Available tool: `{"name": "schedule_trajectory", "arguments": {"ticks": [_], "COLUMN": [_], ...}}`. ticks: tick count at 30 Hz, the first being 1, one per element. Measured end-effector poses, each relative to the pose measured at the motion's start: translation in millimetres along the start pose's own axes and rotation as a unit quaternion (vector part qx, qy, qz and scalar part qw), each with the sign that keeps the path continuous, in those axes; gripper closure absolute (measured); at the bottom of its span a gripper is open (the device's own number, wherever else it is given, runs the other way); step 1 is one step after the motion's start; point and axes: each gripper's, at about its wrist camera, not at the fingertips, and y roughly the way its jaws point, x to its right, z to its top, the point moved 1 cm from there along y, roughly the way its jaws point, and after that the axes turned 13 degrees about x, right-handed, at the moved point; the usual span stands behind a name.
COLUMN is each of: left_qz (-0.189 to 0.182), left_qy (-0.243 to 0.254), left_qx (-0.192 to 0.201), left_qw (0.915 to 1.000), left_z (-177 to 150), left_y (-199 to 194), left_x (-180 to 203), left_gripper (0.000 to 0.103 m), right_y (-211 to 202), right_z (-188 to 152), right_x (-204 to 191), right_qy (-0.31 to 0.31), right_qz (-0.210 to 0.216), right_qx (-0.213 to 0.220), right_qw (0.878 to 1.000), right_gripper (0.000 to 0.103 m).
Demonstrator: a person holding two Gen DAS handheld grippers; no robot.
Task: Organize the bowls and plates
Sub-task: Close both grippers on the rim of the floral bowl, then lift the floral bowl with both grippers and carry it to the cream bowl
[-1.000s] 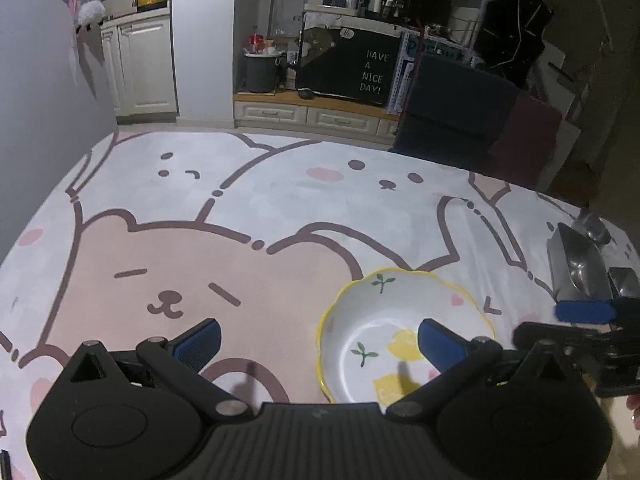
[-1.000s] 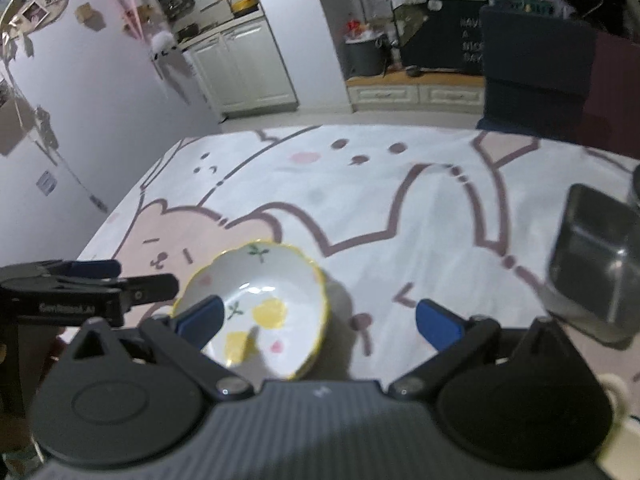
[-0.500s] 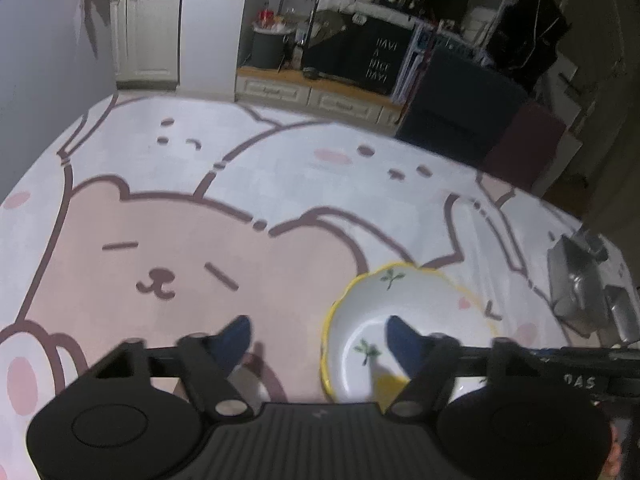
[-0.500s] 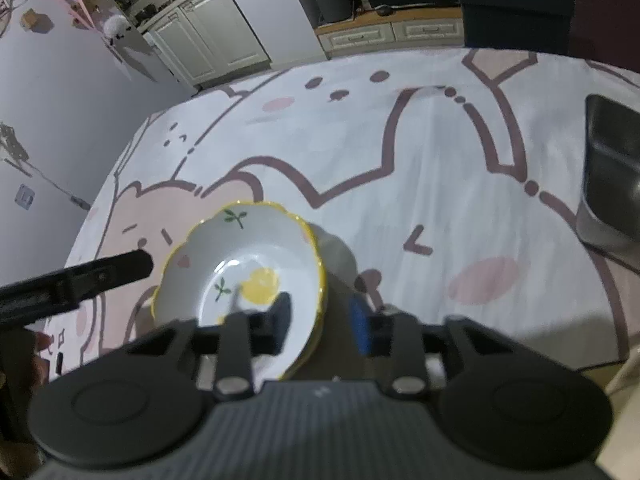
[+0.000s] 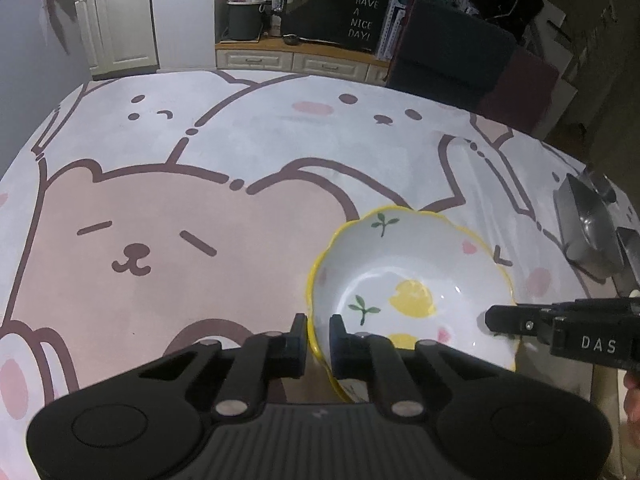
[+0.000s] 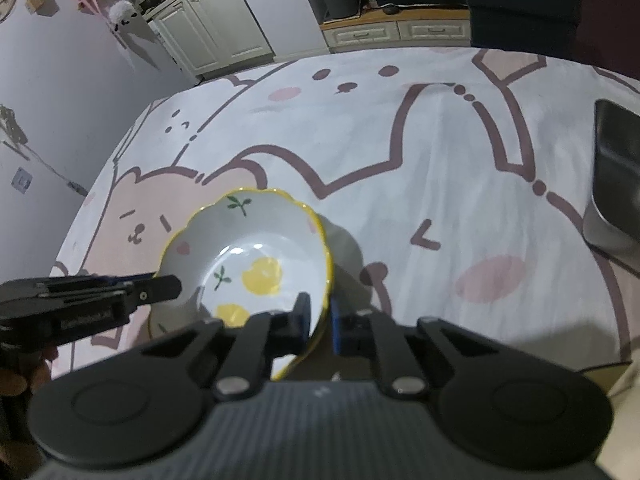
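Observation:
A white bowl with a wavy yellow rim and lemon pattern (image 5: 412, 280) sits on the bear-print tablecloth; it also shows in the right wrist view (image 6: 252, 256). My left gripper (image 5: 318, 340) is shut on the bowl's left rim, one finger inside and one outside. My right gripper (image 6: 318, 316) is shut on the bowl's right rim the same way. Each gripper shows from the side in the other's view: the right gripper (image 5: 496, 320) and the left gripper (image 6: 172, 284).
Metal trays (image 5: 584, 224) lie at the table's right edge, one also showing in the right wrist view (image 6: 616, 188). The tablecloth (image 5: 200, 160) stretches far and left. A dark chair (image 5: 452, 56) stands behind the table.
Both grippers went from wide open to shut on opposite rims of the bowl. Both moved in closer over the bowl.

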Motion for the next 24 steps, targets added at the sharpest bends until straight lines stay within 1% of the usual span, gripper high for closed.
{"name": "schedule_trajectory", "arguments": {"ticks": [1, 8, 14, 19, 24], "left_qz": [0.002, 0.006, 0.009, 0.009, 0.009], "left_qy": [0.001, -0.011, 0.003, 0.010, 0.013], "left_qx": [-0.003, 0.001, 0.006, 0.022, 0.026], "left_qw": [1.0000, 0.9999, 0.9999, 0.9997, 0.9995], "left_z": [-1.4, -3.9, -4.5, -1.6, -0.3], "left_y": [2.2, 8.3, 5.7, -3.0, -7.0], "left_x": [0.2, -0.3, 3.8, 7.1, 7.9], "left_gripper": [0.092, 0.091, 0.092, 0.092, 0.093], "right_y": [1.6, 3.3, 4.9, 5.3, 3.1], "right_z": [-0.8, -1.9, -5.1, -6.3, -8.4], "right_x": [0.3, -4.1, -8.5, -14.0, -15.1], "right_qy": [0.004, -0.009, -0.012, -0.037, -0.044], "right_qz": [-0.001, -0.010, -0.025, -0.038, -0.031], "right_qx": [-0.007, -0.011, -0.004, -0.001, -0.002], "right_qw": [1.000, 1.000, 1.000, 0.999, 0.999], "right_gripper": [0.090, 0.090, 0.091, 0.091, 0.091]}}
